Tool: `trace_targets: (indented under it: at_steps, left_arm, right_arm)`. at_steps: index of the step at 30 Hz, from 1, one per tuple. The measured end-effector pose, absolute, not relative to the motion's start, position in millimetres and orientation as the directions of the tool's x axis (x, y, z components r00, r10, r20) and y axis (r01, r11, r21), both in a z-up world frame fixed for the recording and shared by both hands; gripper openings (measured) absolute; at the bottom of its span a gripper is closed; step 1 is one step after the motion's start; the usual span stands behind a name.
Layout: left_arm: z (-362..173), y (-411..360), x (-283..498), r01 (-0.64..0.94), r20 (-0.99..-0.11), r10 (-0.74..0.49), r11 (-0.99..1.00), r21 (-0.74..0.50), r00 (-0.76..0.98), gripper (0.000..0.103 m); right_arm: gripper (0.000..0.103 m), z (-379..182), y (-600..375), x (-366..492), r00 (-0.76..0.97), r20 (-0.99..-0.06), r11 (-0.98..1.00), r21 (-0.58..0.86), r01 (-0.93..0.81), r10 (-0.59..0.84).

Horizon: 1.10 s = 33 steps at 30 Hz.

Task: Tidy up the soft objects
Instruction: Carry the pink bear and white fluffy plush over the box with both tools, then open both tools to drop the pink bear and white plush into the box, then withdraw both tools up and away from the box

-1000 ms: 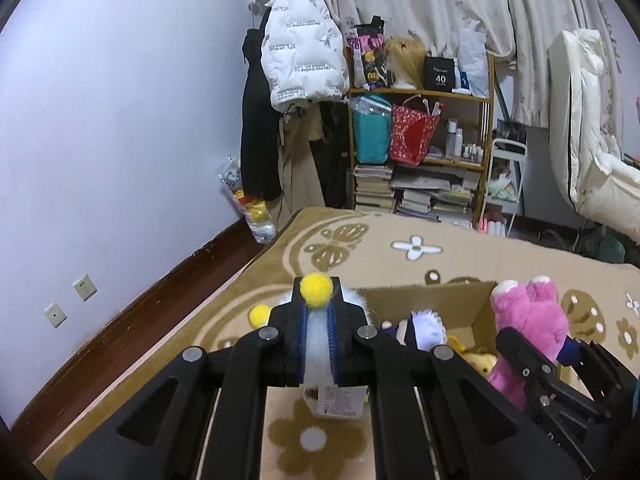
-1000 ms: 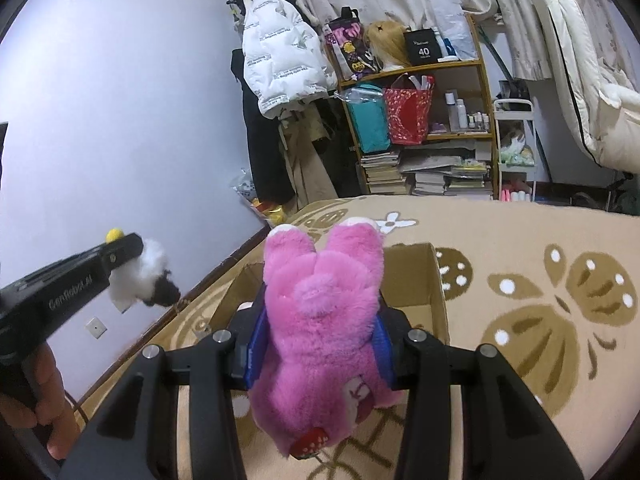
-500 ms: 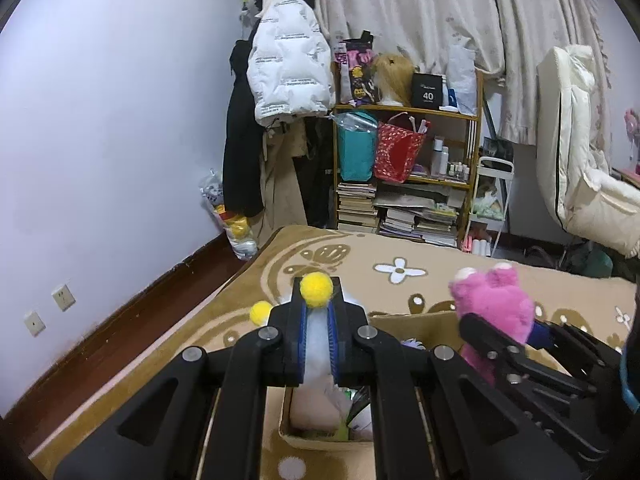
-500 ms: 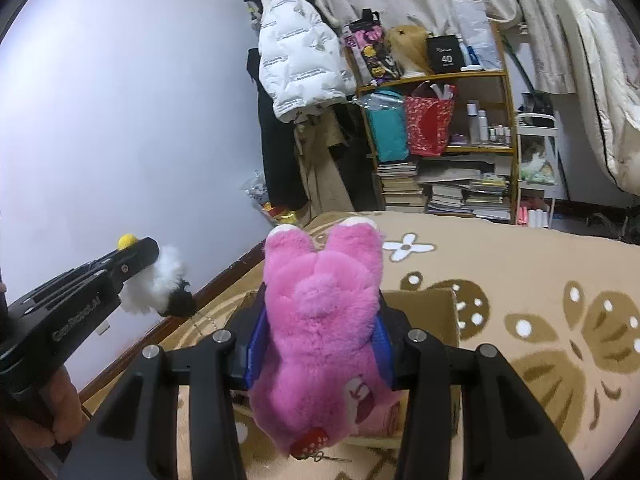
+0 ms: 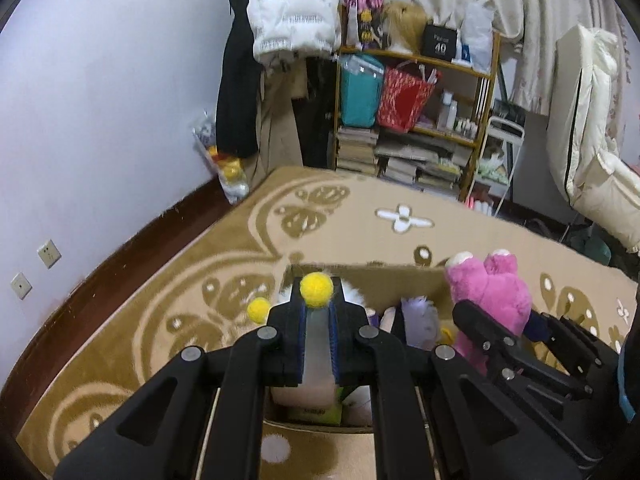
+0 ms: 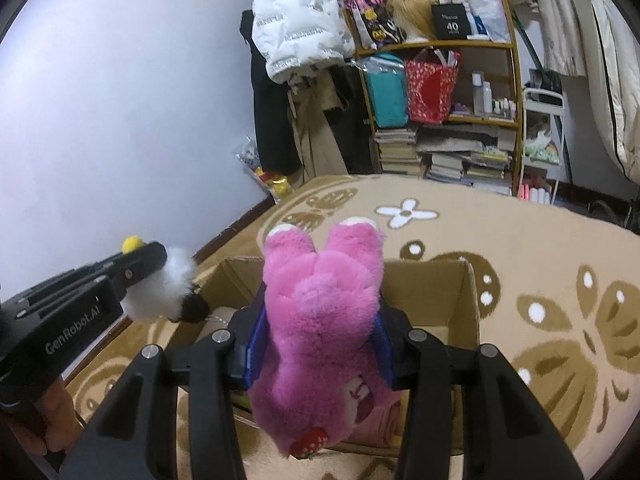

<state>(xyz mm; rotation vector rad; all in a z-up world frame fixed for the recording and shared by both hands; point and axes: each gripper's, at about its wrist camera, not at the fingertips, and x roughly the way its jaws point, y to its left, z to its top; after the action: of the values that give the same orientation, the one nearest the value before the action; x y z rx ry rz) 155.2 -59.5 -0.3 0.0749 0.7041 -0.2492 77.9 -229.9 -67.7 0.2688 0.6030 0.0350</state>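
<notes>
My left gripper [image 5: 317, 312] is shut on a small white fluffy toy [image 6: 164, 294] with yellow pompoms [image 5: 316, 289] and a black end, held over the near left corner of an open cardboard box [image 6: 466, 292] on the carpet. My right gripper [image 6: 318, 344] is shut on a pink plush bear [image 6: 324, 320], which hangs over the box's middle. In the left wrist view the pink plush bear [image 5: 490, 300] and the right gripper [image 5: 500, 332] sit at the right. Several soft toys, one white and purple [image 5: 418, 314], lie inside the box.
A beige patterned carpet [image 6: 540, 260] covers the floor around the box. A wooden shelf [image 5: 420, 120] with books and bags stands at the back, coats [image 6: 296, 28] hang beside it, and a white wall [image 5: 100, 100] runs along the left. A white padded chair [image 5: 588, 128] is at far right.
Both grippers have come forward and lower with their toys, from short of the box to over it. The box interior now shows under the left gripper.
</notes>
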Motion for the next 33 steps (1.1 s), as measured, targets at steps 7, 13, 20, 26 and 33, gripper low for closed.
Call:
trace_targets:
  at_steps: [7, 13, 20, 26, 33]
  left_arm:
    - [-22.7, -69.9, 159.5, 0.258, -0.702, -0.165, 0.966, 0.028, 0.693, 0.012]
    - [-25.8, -67.8, 160.2, 0.249, -0.717, -0.143, 0.968, 0.044, 0.683, 0.015]
    - [-28.5, -55.6, 162.0, 0.213, -0.733, -0.119, 0.976, 0.035, 0.670, 0.030]
    - [-18.8, -46.0, 152.8, 0.187, -0.701, -0.093, 0.981, 0.058, 0.707, 0.069]
    - [-3.7, -33.5, 140.5, 0.153, -0.672, -0.058, 0.985, 0.083, 0.738, 0.103]
  right_arm:
    - [0.048, -88.3, -237.3, 84.2, 0.797, -0.596, 0.960, 0.267, 0.078, 0.101]
    - [0.051, -94.6, -243.5, 87.6, 0.785, -0.612, 0.954, 0.281, 0.100, 0.098]
    - [0.054, -100.0, -246.3, 87.7, 0.770, -0.631, 0.950, 0.287, 0.121, 0.092]
    - [0.081, -91.6, -243.8, 77.6, 0.789, -0.610, 0.953, 0.274, 0.126, 0.071]
    - [0.100, -82.5, -238.1, 66.1, 0.790, -0.611, 0.961, 0.245, 0.127, 0.051]
